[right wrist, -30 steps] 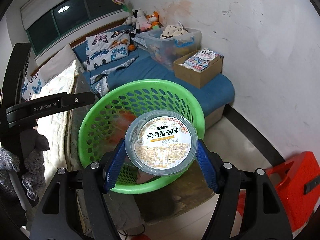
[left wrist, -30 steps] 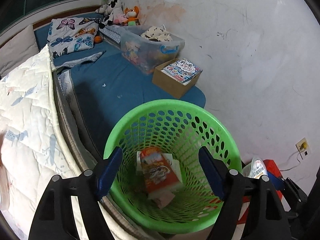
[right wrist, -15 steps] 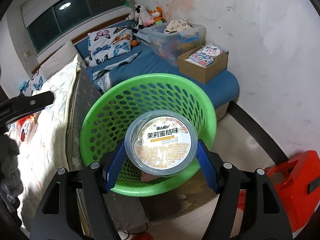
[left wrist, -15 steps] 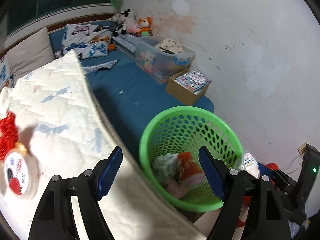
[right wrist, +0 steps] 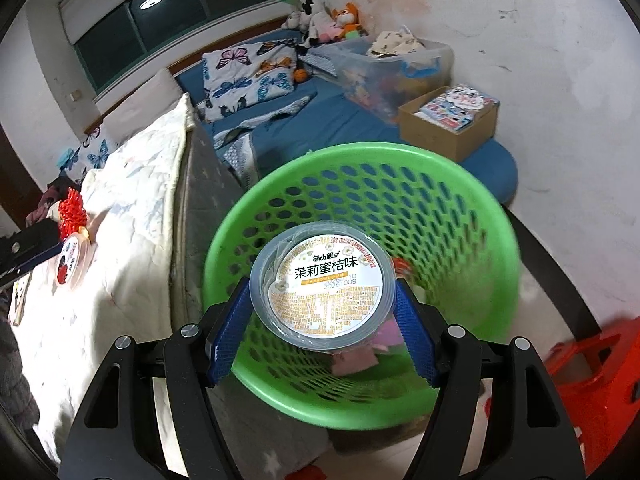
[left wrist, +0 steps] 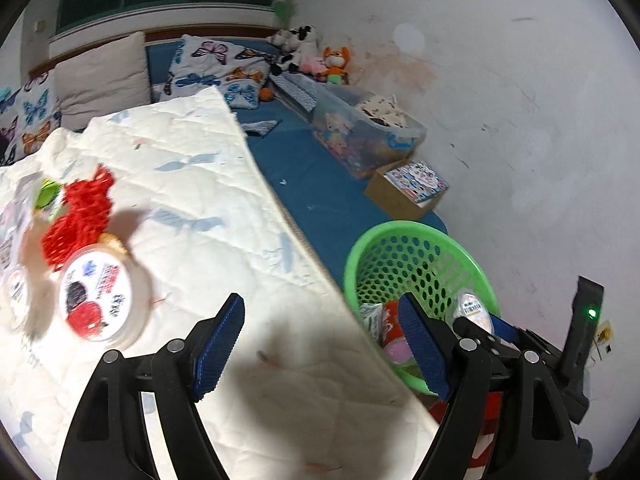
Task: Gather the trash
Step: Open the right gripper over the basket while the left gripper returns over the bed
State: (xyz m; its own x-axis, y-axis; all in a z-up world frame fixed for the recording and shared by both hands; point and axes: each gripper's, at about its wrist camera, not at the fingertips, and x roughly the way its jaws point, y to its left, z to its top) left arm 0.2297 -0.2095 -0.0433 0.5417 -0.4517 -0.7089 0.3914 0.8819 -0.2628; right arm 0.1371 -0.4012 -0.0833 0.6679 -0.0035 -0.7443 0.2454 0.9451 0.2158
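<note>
A round sealed cup (right wrist: 322,286) with a printed foil lid is clamped by its sides between the blue pads of the right gripper (right wrist: 322,316) and is held directly above the open mouth of the green perforated basket (right wrist: 472,216), which stands on the floor against the side of the bed. Wrappers and a red-printed packet already lie at the basket's bottom, so the drop-off step is judged to be in hand. The next move calls for the jaws to be parted while the cup is kept inside the rim's outline, so that it falls in rather than onto the edge.

The left gripper (left wrist: 320,344) is held wide open with nothing between its pads, above the white quilted cover (left wrist: 192,184). More rubbish is seen there: another lidded cup (left wrist: 98,300) beside a red net bag (left wrist: 78,216).

Compared with a second ago, the left view is no longer filled by the basket; the basket (left wrist: 400,236) is now seen low on the right and the quilt's litter has come into view. The right gripper's grip on its cup is unchanged, while the basket is seen larger beneath it.
</note>
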